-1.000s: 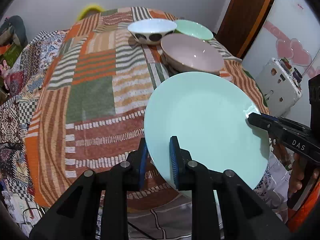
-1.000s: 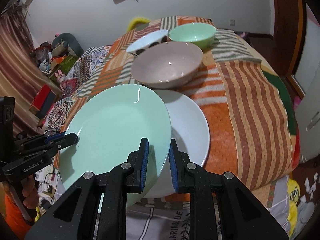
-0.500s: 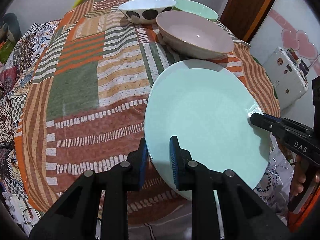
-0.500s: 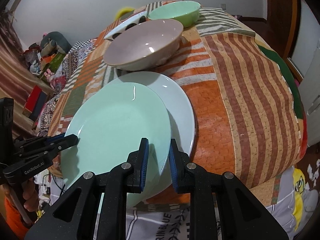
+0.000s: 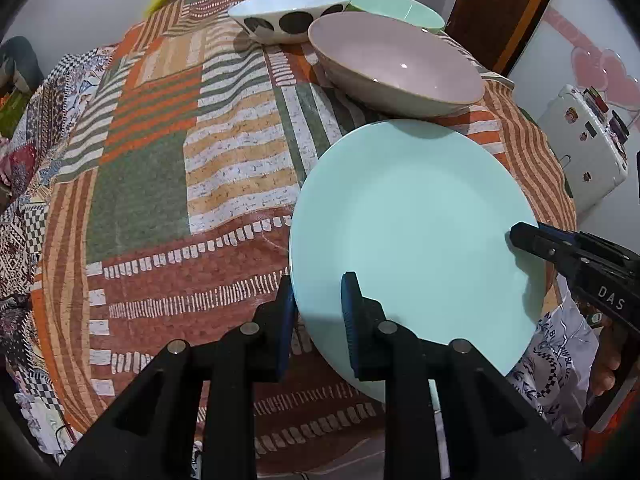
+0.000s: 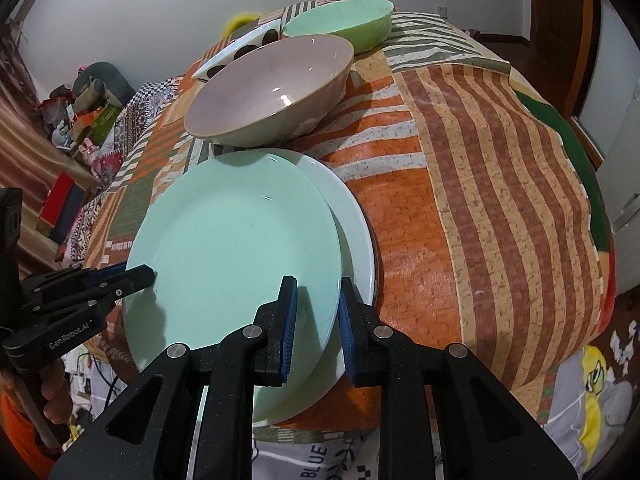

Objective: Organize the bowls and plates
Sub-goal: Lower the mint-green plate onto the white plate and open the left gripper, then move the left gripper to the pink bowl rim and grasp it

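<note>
A mint green plate (image 5: 416, 232) (image 6: 240, 264) is held at both sides. My left gripper (image 5: 318, 312) is shut on its left rim and my right gripper (image 6: 316, 324) is shut on its right rim. The plate lies over a white plate (image 6: 356, 232) on the patchwork tablecloth, almost flat on it. Behind them stand a large pink bowl (image 5: 396, 64) (image 6: 272, 84), a white bowl with black dots (image 5: 290, 14) (image 6: 236, 54) and a green bowl (image 5: 400, 6) (image 6: 340, 20).
The tablecloth (image 5: 160, 160) covers a round table whose near edge (image 6: 440, 380) drops off just below the plates. A wooden door (image 5: 500, 8) and a white appliance (image 5: 580, 152) stand to the right. Clutter (image 6: 80, 100) lies on the floor to the left.
Both grippers have carried the green plate forward and down, so it now sits lower over the white plate and closer to the pink bowl.
</note>
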